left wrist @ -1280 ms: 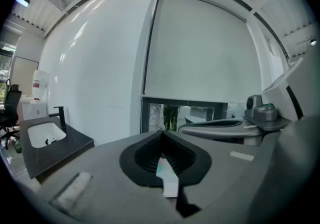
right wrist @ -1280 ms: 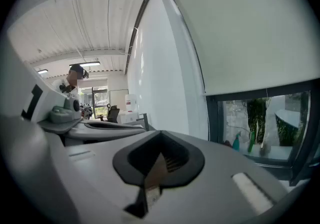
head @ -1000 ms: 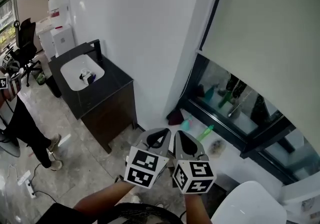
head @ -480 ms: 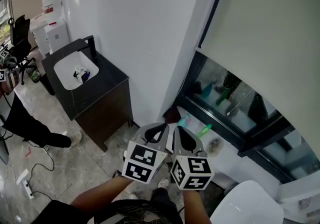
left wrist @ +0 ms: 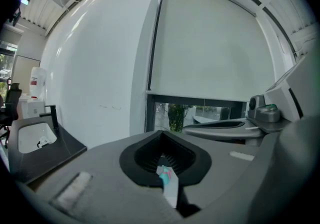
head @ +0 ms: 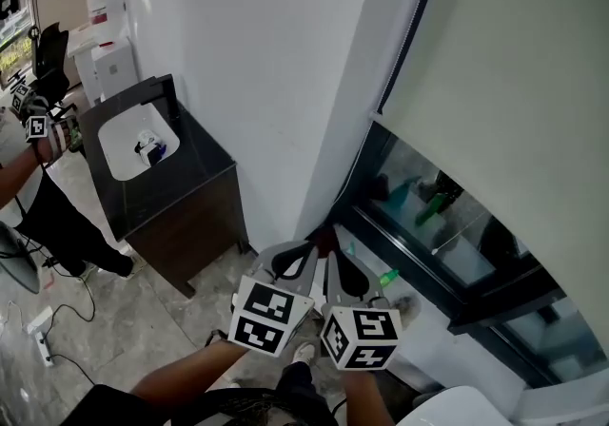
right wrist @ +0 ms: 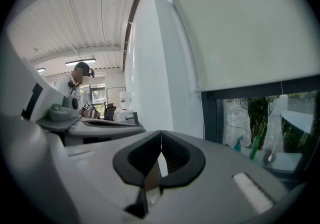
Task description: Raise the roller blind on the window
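1. Left tool (left wrist: 161,143): smooth grey moulded shell with a black, ribbed, V-shaped mouth. The two jaws meet along one thin vertical seam, fully closed, with nothing between them.
2. Right tool (right wrist: 160,148): same grey shell and black ribbed mouth. Its jaws are likewise pressed together and empty. In the head view both tools are held side by side, low in the picture, each topped by a marker cube (head: 269,318) printed with black-and-white squares.
3. Roller blind (head: 504,82): a flat, matte, off-white sheet of fabric with a straight bottom edge. It hangs over the upper part of the window (head: 447,224), well apart from both tools, ahead of and above them.
4. Window: dark, square-edged frame with clear glass showing below the blind. Green and teal spray bottles (head: 438,201) stand behind the uncovered glass.
5. Wall (head: 266,63): plain, smooth and white, to the left of the window.
6. Counter (head: 190,167): a dark, glossy rectangular top on a dark cabinet, set against the wall. It holds a white rounded basin (head: 133,139) and an angular black faucet (head: 169,91).
7. Floor (head: 124,319): polished, pale, veined tile.
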Available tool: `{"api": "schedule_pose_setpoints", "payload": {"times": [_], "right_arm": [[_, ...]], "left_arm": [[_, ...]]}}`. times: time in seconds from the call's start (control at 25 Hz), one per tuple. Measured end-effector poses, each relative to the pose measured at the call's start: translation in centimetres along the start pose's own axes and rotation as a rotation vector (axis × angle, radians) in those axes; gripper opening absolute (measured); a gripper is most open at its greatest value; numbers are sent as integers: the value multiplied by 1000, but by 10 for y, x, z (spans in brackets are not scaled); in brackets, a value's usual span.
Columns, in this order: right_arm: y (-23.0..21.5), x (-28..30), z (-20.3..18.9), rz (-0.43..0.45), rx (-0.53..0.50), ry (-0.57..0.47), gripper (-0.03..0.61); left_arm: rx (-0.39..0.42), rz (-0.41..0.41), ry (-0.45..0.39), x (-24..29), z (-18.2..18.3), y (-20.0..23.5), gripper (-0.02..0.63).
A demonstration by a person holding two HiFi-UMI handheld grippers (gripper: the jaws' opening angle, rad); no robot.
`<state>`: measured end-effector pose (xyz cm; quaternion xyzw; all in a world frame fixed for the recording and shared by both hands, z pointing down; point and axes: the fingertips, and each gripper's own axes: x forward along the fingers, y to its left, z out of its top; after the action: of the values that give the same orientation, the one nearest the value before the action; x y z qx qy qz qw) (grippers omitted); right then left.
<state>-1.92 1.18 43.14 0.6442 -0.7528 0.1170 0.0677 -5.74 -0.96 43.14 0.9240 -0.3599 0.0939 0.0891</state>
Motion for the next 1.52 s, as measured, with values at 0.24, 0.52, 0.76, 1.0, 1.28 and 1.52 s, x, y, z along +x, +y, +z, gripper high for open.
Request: {"api": "schedule_pose_setpoints", "payload": {"times": [0.24, 0.52, 0.76, 1.0, 1.28, 1.52], "right_arm": [[-51, 40, 15, 79, -8, 12, -2], [-98, 74, 41, 173, -19, 5, -2], [-114, 99, 68, 267, -54, -24, -2], [-118, 122, 93, 322, -88, -48, -3], [-116, 154, 120, 354, -137, -82, -3], [-119, 190, 157, 371, -199, -105, 8]], "left_arm": [[-24, 51, 6, 63, 16, 2, -2], [-12, 111, -12, 121, 47, 5, 0], [-49, 107, -49, 147, 71, 8, 0], [-51, 154, -82, 155, 93, 27, 2], [-59, 152, -117, 159, 107, 53, 2], [-37, 90, -146, 165, 122, 64, 2]]}}
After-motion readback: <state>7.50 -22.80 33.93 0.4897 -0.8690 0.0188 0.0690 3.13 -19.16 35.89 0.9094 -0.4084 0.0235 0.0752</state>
